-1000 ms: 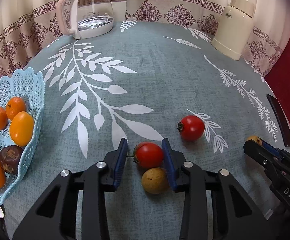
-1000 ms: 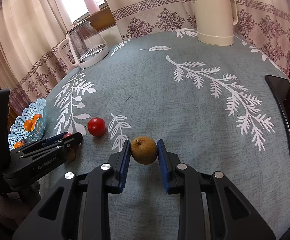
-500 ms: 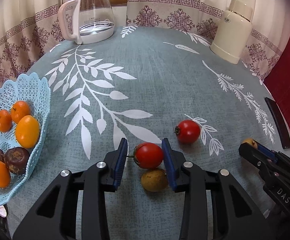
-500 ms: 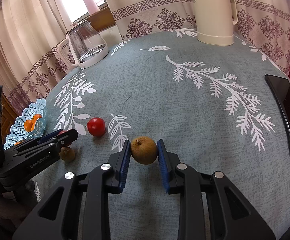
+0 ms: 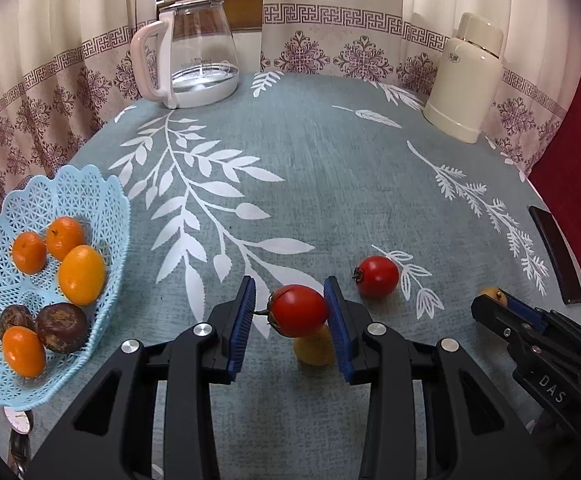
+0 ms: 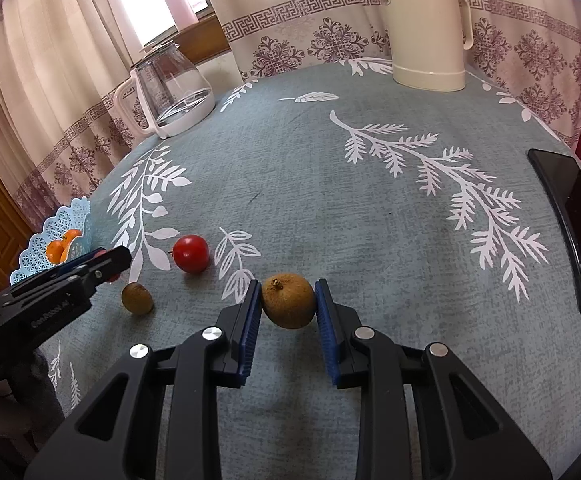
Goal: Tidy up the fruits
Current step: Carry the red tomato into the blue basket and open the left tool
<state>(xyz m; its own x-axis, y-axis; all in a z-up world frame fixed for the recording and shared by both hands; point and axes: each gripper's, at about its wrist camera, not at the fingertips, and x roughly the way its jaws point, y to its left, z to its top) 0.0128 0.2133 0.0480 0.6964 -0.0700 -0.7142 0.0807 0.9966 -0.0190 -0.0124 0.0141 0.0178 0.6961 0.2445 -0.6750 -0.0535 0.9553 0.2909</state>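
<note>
Left wrist view: the left gripper [image 5: 290,312] is closed on a tomato [image 5: 298,310], seemingly lifted off the table [image 5: 330,168]. At nine o'clock, the basket [image 5: 102,196] already holds several fruits. A second tomato [image 5: 376,276] at two o'clock and a small brown fruit [image 5: 314,348] below remain. The right gripper [image 6: 288,308] pinches a brown fruit [image 6: 288,306]. Roughly halfway, I judge.

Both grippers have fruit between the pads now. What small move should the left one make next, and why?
Probably swing the left gripper leftward toward the blue basket. Its pads already pinch the tomato, which appears lifted above the brown fruit on the cloth, and the basket already holds fruit with room left.
</note>
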